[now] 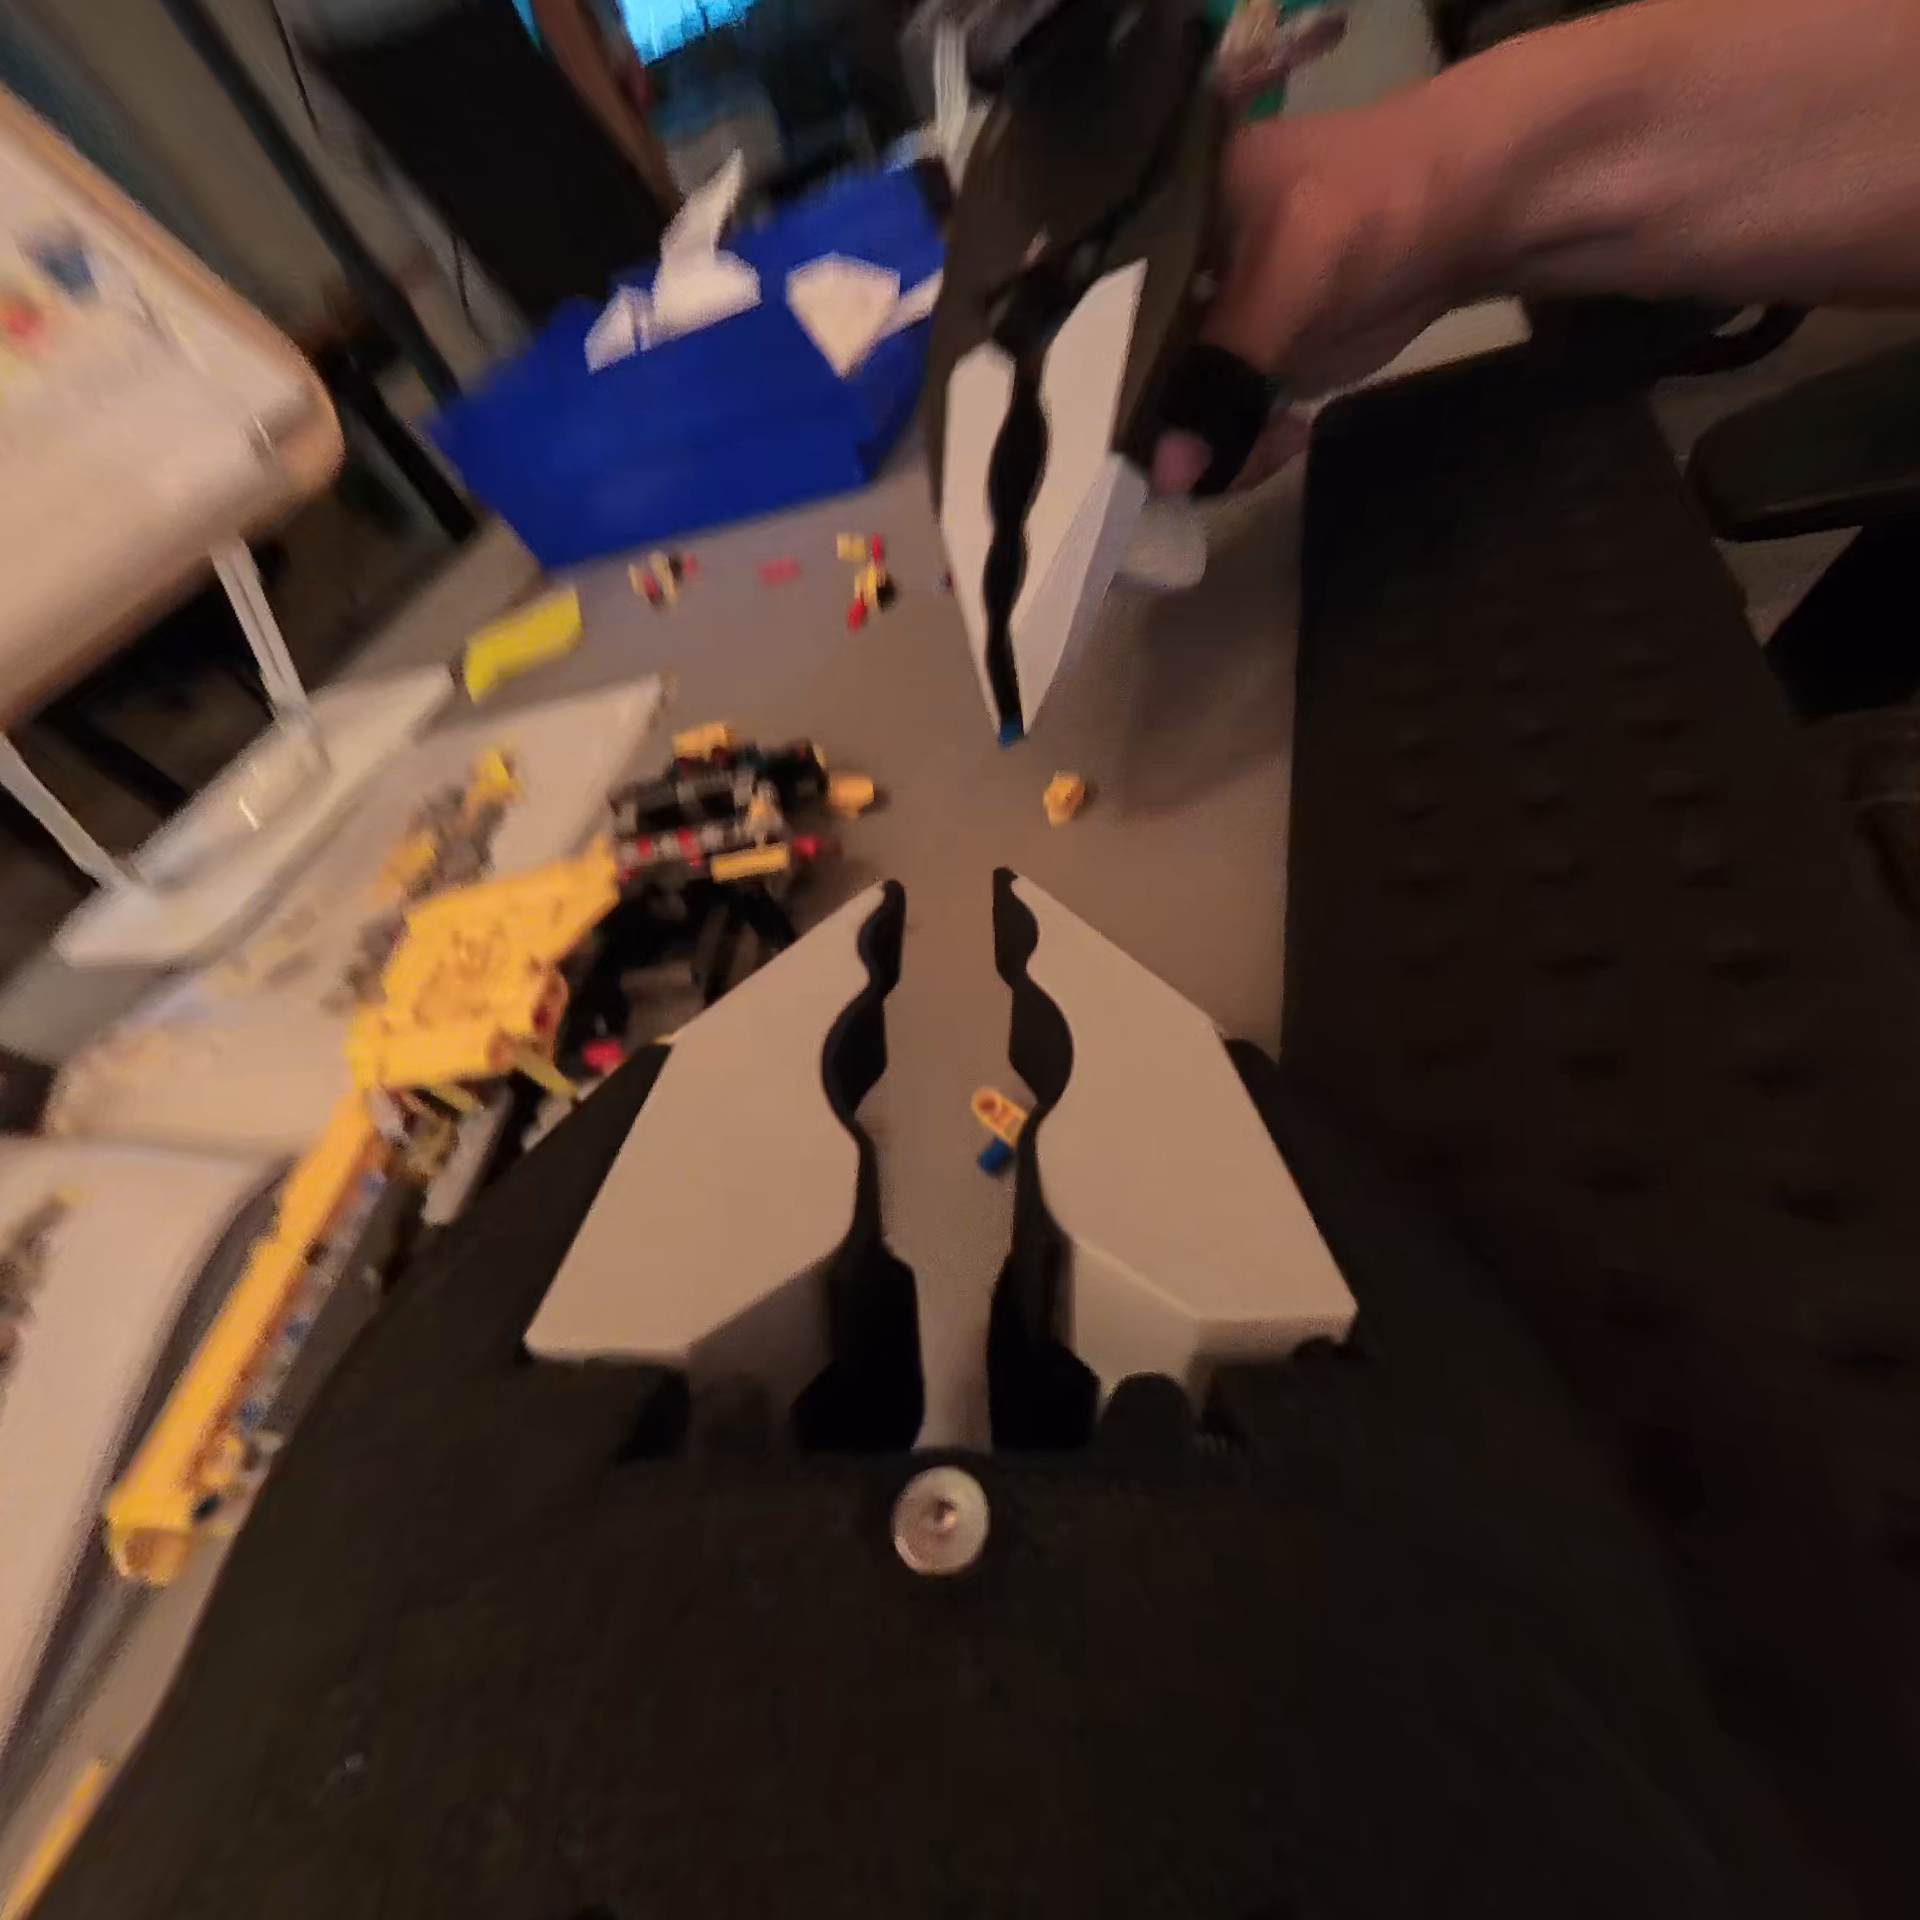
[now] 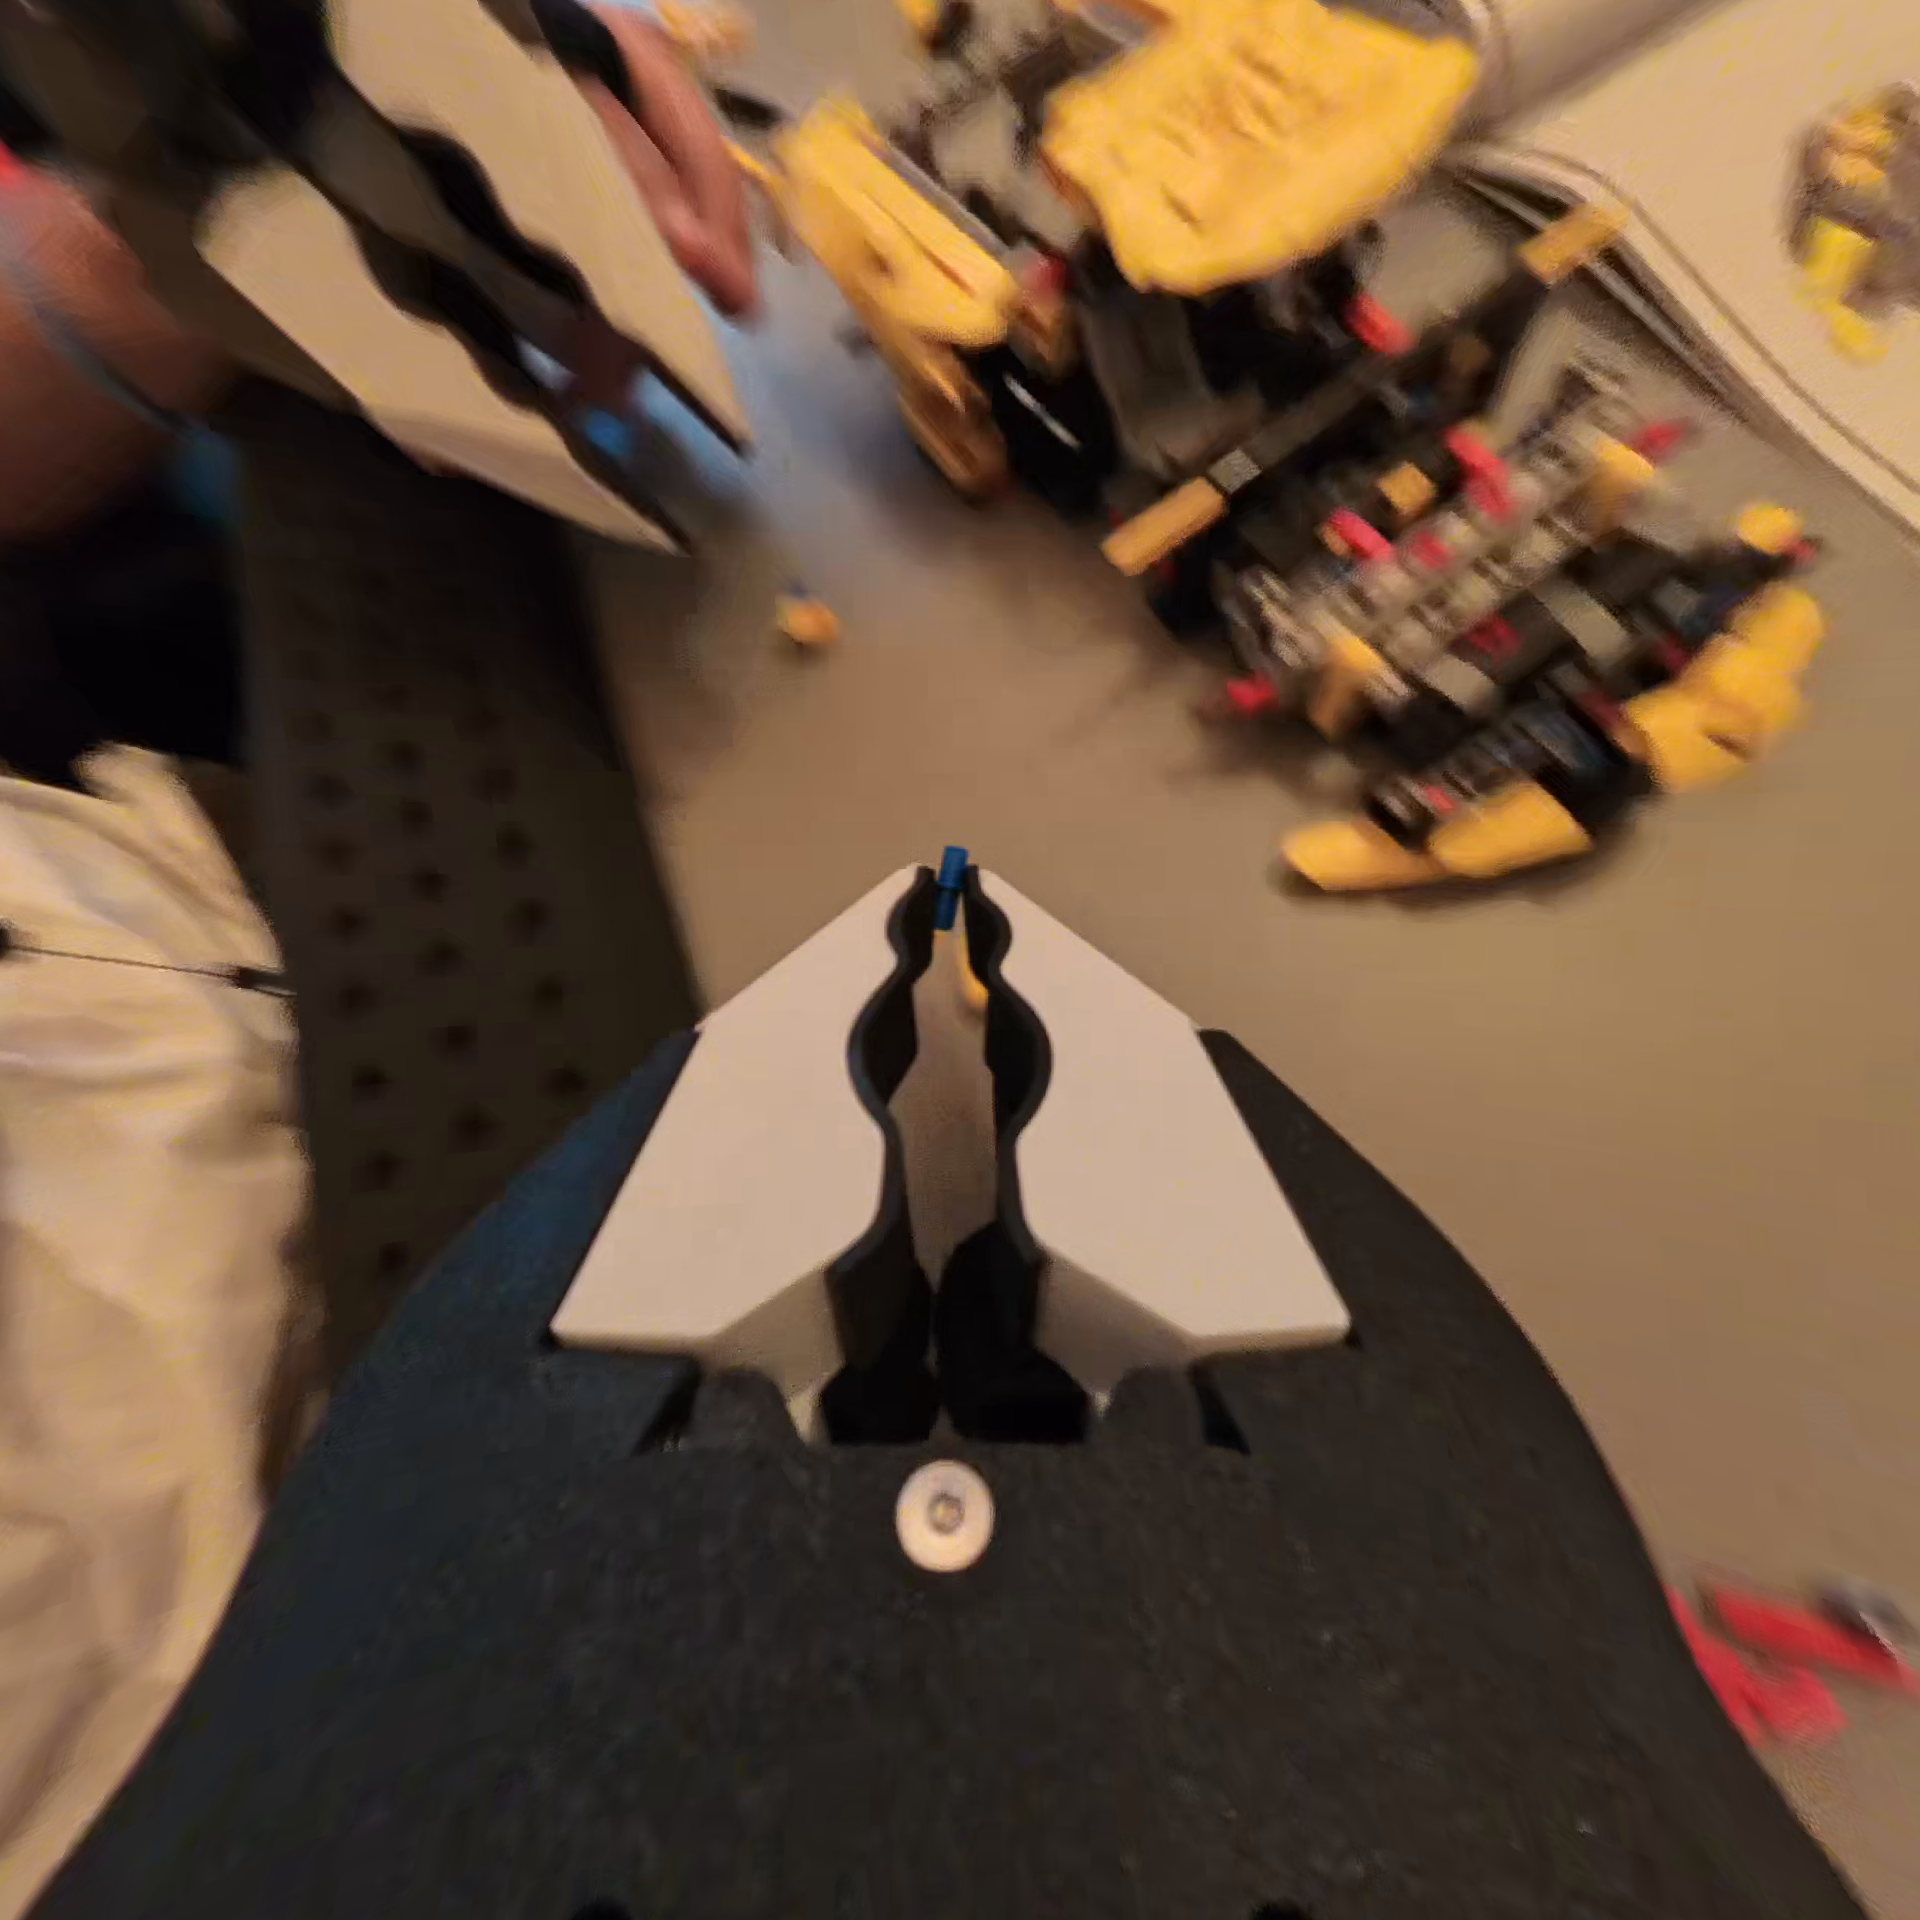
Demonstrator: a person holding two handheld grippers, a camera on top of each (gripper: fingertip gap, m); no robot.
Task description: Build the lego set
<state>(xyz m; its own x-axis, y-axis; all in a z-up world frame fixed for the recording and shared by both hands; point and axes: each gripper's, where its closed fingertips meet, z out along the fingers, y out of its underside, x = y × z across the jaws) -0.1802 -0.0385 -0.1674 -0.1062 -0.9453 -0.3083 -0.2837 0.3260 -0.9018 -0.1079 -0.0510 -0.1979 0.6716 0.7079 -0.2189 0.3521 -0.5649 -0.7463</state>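
In the right wrist view, the right gripper (image 2: 951, 883) fills the lower centre of the frame, its fingers (image 2: 769, 1122) closed almost fully on a small blue pin (image 2: 950, 896) pinched at the very tips. The pin's long axis runs along the fingers, pointing away from the camera, with its end poking just past the tips. In the left wrist view, the left gripper (image 1: 945, 894) sits at lower centre with its fingers parted by a narrow gap and nothing held; a small yellow and blue piece (image 1: 995, 1127) lies on the grey worktop (image 1: 1143, 935) below that gap. Farther off, left of centre, stands the half-built yellow and black model (image 1: 717, 810), blurred. Beyond it loose pieces are scattered before a blue bin (image 1: 675, 436) at the top. The step in hand looks like carrying the pin to be fitted; next it likely needs lining up with a hole.
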